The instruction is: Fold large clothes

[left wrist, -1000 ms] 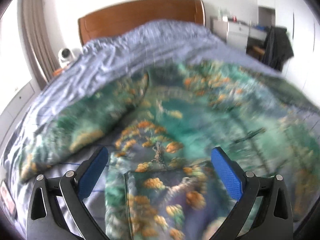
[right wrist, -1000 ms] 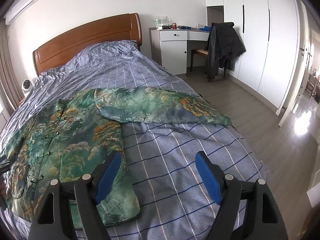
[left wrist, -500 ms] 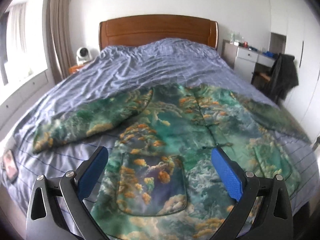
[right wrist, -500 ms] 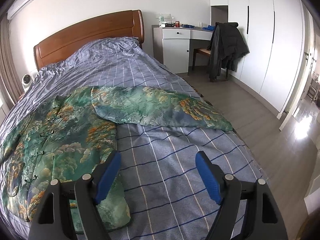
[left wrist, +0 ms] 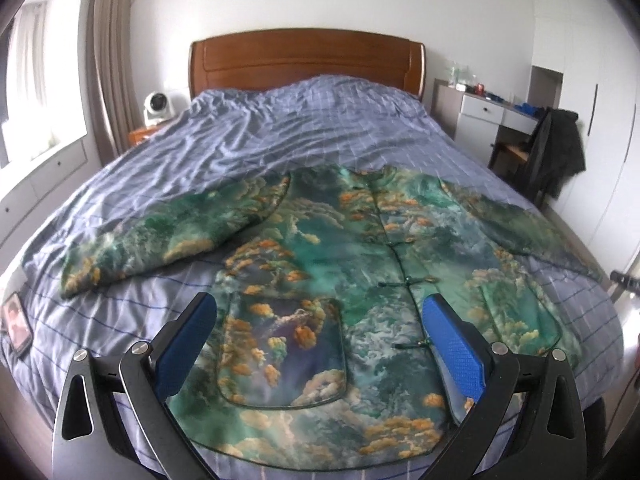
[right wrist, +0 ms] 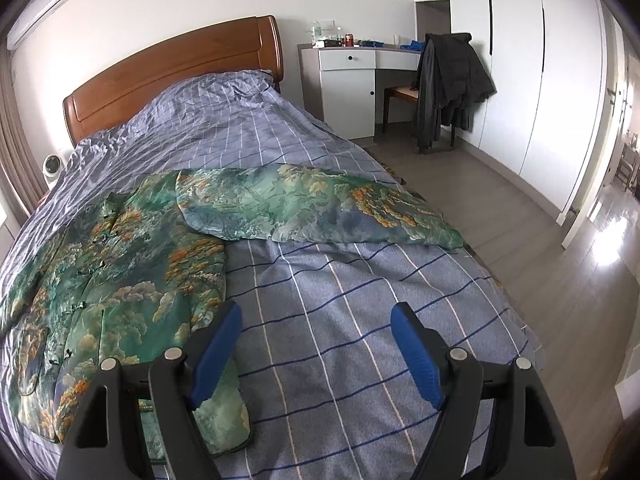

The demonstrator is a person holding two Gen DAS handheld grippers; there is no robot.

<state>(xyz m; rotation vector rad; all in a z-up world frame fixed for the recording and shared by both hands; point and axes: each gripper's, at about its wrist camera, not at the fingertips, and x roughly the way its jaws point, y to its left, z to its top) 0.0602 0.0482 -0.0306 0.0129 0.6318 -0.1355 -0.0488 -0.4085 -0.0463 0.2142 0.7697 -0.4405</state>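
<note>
Lying flat beneath both wide-open, empty tongs (left wrist: 320,340) (right wrist: 316,344): patterned jacket (left wrist: 340,248).

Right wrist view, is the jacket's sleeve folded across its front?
No, the sleeve lies spread out sideways on the bedspread, away from the front of the jacket.

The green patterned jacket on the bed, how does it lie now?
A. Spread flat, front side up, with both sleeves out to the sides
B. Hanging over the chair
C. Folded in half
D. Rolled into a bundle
A: the green patterned jacket lies open on the bed, its button line and pockets facing up, one sleeve stretched to each side.
</note>
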